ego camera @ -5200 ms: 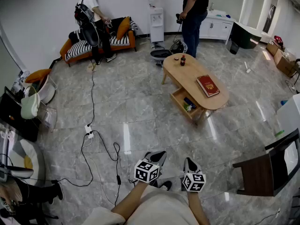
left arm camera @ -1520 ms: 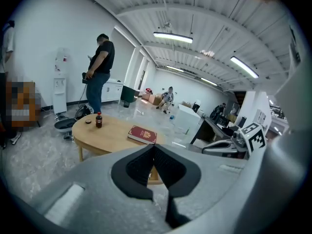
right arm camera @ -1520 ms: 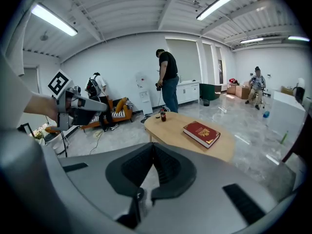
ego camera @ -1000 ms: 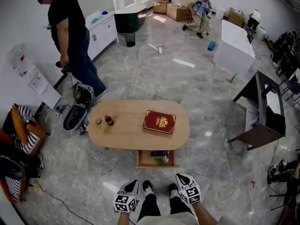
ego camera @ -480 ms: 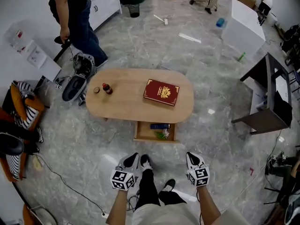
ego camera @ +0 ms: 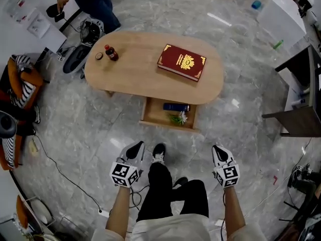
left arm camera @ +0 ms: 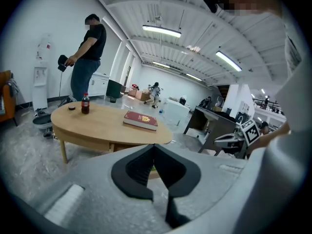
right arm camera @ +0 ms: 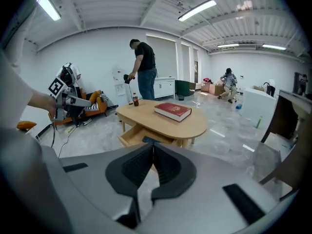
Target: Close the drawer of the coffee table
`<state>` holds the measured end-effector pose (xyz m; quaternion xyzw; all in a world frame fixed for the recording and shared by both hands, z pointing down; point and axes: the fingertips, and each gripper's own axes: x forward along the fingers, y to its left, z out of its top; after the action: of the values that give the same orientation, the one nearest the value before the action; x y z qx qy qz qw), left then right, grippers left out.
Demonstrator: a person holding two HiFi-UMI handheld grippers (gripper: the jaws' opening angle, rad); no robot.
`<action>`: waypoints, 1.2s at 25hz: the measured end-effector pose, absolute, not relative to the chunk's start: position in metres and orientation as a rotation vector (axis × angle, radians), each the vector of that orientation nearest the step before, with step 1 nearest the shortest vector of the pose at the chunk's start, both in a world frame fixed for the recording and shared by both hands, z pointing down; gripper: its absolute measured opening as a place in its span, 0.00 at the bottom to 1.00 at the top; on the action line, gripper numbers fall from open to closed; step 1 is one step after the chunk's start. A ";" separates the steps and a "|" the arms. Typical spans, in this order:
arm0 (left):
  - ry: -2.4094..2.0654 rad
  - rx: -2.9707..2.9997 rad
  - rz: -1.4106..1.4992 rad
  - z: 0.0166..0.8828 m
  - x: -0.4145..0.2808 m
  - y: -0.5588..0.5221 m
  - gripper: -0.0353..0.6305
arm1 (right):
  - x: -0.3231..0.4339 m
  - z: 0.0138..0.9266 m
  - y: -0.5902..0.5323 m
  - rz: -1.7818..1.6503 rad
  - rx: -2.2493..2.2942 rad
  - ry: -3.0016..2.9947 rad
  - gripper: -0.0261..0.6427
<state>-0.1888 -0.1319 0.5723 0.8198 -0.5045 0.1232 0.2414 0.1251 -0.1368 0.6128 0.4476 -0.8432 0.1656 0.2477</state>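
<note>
An oval wooden coffee table (ego camera: 135, 79) stands ahead of me, with its drawer (ego camera: 169, 117) pulled open toward me. A dark blue item and a small green and white thing lie in the drawer. My left gripper (ego camera: 134, 149) hangs low at the left, short of the drawer, jaws shut and empty. My right gripper (ego camera: 219, 152) is level with it at the right, also shut on nothing. From the right gripper view the drawer (right arm camera: 141, 135) shows open under the tabletop (right arm camera: 195, 126). The left gripper view shows the table (left arm camera: 105, 128) from its end.
A red book (ego camera: 181, 62), a small dark bottle (ego camera: 110, 52) and a lid rest on the tabletop. A person in dark clothes (ego camera: 95, 1) stands beyond the table beside a floor device (ego camera: 83, 44). A dark chair (ego camera: 301, 99) is at the right, a cable (ego camera: 55, 169) trails at the left.
I have walked round to the drawer side of the table and closer; the table and open drawer now fill more of the view. Both grippers stay low and shut.
</note>
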 end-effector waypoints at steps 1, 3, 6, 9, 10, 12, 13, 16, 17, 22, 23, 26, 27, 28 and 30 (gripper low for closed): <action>-1.392 2.238 0.337 0.594 -0.191 -0.135 0.07 | 0.128 0.633 -0.143 0.440 1.226 -2.302 0.06; -1.409 2.238 0.359 0.639 -0.196 -0.140 0.07 | 0.131 0.676 -0.151 0.435 1.246 -2.317 0.06; -1.425 2.248 0.354 0.706 -0.204 -0.145 0.07 | 0.130 0.737 -0.160 0.442 1.253 -2.378 0.06; -1.448 2.253 0.341 0.769 -0.210 -0.152 0.07 | 0.123 0.784 -0.169 0.430 1.193 -2.474 0.06; -1.455 2.258 0.350 0.788 -0.212 -0.155 0.07 | 0.121 0.797 -0.172 0.402 1.175 -2.487 0.06; -1.468 2.272 0.364 0.820 -0.218 -0.161 0.07 | 0.118 0.819 -0.179 0.324 1.155 -2.487 0.06; -1.475 2.277 0.365 0.833 -0.221 -0.164 0.07 | 0.116 0.827 -0.181 0.288 1.147 -2.489 0.06; -1.509 2.287 0.361 0.864 -0.232 -0.174 0.07 | 0.106 0.839 -0.184 0.215 1.105 -2.532 0.06; -1.519 2.290 0.358 0.873 -0.234 -0.178 0.07 | 0.103 0.842 -0.184 0.199 1.093 -2.544 0.06; -1.563 2.309 0.297 0.897 -0.232 -0.194 0.07 | 0.096 0.852 -0.181 0.142 1.145 -2.575 0.06; -1.574 2.308 0.275 0.898 -0.230 -0.195 0.07 | 0.097 0.853 -0.180 0.145 1.176 -2.579 0.06; -1.603 2.304 0.230 0.900 -0.222 -0.197 0.07 | 0.094 0.861 -0.175 0.185 1.238 -2.584 0.06; -1.607 2.306 0.216 0.899 -0.219 -0.197 0.07 | 0.091 0.865 -0.172 0.191 1.246 -2.578 0.06; -1.607 2.309 0.204 0.897 -0.217 -0.197 0.07 | 0.087 0.869 -0.169 0.190 1.253 -2.566 0.06; -1.605 2.315 0.199 0.894 -0.214 -0.196 0.07 | 0.077 0.875 -0.164 0.174 1.274 -2.544 0.06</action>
<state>-0.2136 -0.1965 0.8942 0.8094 -0.5612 0.0695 0.1583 0.0775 -0.1645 0.8753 0.4421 -0.8831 0.0604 0.1450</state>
